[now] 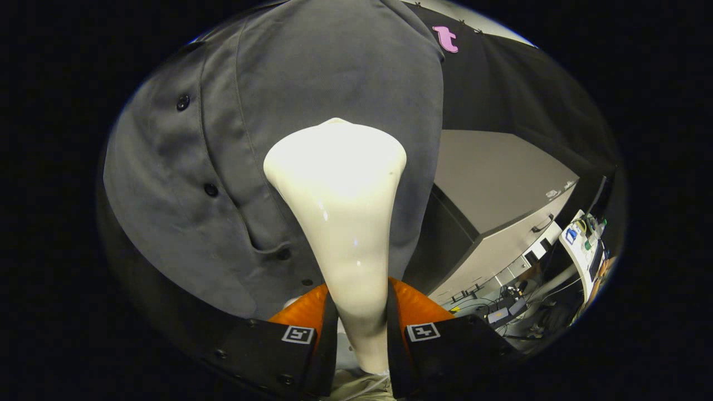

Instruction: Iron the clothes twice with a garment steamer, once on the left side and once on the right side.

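hand-held gripper [359,328]: clamped on the neck of the garment steamer, a finger pressing each side; grip sits low on the handle, head well ahead of the fingers.
garment steamer [337,200]: white, flared head pointing away from the fingers toward the cloth; whether the face touches the fabric or hangs just off it, can't tell, the head hides its own front.
shirt [312,83]: dark grey, button-front, hanging just beyond the steamer head; head sits beside the placket, on the panel toward the cabinet.
buttons [210,190]: a row down the placket, off to the other side of the head.
hem [262,248]: curved lower edge with a small fold, near the steamer neck.
cabinet [490,184]: grey box with a handle, behind and beside the shirt, well apart from the steamer.
floor clutter [501,312]: cables and small boxes below the cabinet, far from the work.
step, my read: a pass on one panel; can't tell which of the two passes.
risk 1: long lever from low grip, so the head may twist between the fingers if it drags on fabric.
risk 2: drifting onto the placket could snag a button.
risk 3: loose shirt swings away, steam misses.
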The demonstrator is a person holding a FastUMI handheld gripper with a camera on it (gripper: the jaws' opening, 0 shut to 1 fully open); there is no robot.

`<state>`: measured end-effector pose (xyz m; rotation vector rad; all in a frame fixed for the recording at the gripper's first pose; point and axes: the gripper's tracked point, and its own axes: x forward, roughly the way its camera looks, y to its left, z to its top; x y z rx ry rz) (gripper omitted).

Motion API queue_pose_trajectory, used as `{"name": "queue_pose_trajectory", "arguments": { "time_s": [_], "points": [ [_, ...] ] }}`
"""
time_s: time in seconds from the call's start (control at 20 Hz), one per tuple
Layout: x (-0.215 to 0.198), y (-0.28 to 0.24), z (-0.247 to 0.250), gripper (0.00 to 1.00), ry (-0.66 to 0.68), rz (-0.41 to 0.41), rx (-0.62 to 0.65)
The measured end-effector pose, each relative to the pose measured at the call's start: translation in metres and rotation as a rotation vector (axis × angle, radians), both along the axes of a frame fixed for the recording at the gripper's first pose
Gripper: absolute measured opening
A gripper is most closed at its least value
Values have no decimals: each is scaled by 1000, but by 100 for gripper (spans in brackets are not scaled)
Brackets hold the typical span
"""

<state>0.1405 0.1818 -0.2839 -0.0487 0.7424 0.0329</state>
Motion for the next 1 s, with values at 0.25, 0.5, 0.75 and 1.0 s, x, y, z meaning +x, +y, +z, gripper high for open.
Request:
{"name": "queue_pose_trajectory", "arguments": {
  "time_s": [0.25,0.5,0.75,1.0],
  "points": [
    [-8,-7,-30,46,45,-8,-13],
    [-19,-13,-57,47,89,-10,-25],
    [-35,-23,-90,47,136,-31,-18],
    [-40,-27,-68,47,107,-40,2]
  ]
}}
